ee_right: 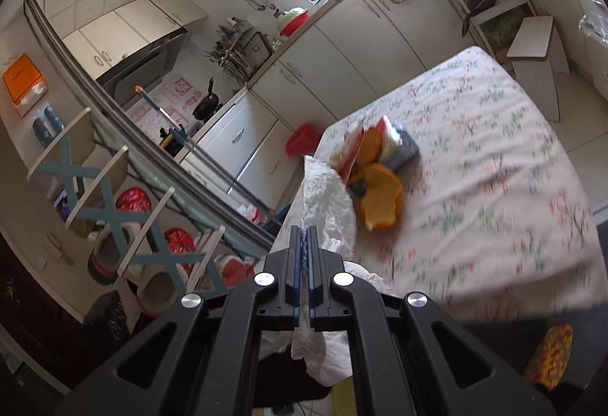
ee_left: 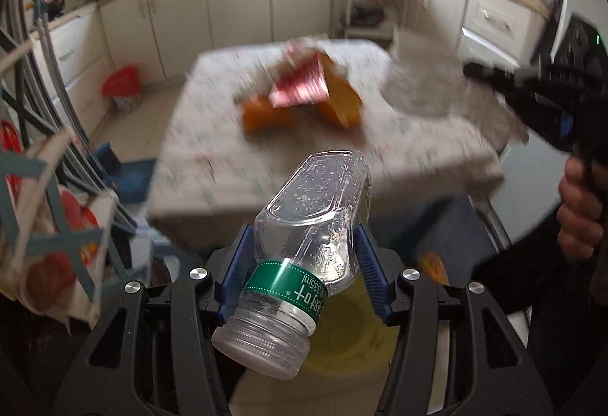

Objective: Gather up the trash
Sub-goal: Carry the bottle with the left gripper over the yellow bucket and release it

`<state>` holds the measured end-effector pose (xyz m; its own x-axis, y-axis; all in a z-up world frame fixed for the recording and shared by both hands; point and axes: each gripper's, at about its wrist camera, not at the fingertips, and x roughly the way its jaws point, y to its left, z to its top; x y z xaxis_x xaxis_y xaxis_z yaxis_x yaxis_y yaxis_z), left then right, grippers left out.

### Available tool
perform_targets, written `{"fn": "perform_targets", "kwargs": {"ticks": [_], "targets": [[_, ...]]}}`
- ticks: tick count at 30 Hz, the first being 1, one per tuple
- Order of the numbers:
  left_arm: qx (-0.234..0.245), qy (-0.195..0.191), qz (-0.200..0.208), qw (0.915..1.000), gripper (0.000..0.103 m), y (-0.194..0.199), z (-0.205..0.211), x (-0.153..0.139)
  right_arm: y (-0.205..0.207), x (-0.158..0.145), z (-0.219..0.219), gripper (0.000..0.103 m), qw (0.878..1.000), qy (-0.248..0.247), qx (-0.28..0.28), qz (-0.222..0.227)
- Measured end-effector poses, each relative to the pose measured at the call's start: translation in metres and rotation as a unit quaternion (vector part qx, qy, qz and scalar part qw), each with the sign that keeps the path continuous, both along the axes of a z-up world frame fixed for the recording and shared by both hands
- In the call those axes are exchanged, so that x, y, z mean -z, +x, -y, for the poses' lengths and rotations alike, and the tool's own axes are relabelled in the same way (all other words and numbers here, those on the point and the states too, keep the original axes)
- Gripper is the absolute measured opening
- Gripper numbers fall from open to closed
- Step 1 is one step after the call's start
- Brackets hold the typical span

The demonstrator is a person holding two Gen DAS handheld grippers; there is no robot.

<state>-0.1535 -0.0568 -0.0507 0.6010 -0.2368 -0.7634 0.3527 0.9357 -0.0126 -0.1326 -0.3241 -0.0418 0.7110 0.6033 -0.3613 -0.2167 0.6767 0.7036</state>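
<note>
A clear plastic bottle point(ee_left: 304, 226) with a green label lies cap-down between the blue pads of my left gripper point(ee_left: 304, 239), which is shut on its body. My right gripper point(ee_right: 304, 239) is shut on a thin white plastic bag point(ee_right: 328, 195) that stands up past the fingers and hangs below them. In the left wrist view the right gripper point(ee_left: 478, 72) comes in from the right with the white bag point(ee_left: 421, 85) at its tip. Orange peels point(ee_right: 380, 199) and a red wrapper point(ee_right: 351, 154) lie on the floral-cloth table point(ee_right: 494, 188).
A blue-grey packet point(ee_right: 402, 146) lies by the peels. A red bin point(ee_right: 300, 138) stands on the floor beside the cabinets. A pale yellow container point(ee_left: 349, 332) sits below the bottle. A shoe rack point(ee_right: 114, 211) fills the left, with a stool point(ee_right: 535, 51) beyond the table. A hand point(ee_left: 577, 214) grips the right tool.
</note>
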Motion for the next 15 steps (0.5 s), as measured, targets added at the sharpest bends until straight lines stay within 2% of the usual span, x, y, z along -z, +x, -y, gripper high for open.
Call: {"fn": "perform_targets", "kwargs": {"ticks": [7,10,15], "targets": [[0.043,0.045,-0.084,0.9945,0.052,-0.012,0.025,0.05,-0.025,0.015,-0.017,0.004,0.999,-0.011,-0.021,-0.023],[0.048,0.059,-0.101,0.992,0.052,-0.013,0.03,0.061,-0.033,0.019,-0.026,0.004,0.999,-0.025,-0.03,-0.029],[0.036,0.044,-0.099,0.9934,0.052,-0.01,0.024,0.057,-0.042,0.032,-0.036,0.004,0.997,-0.036,-0.042,-0.048]]}}
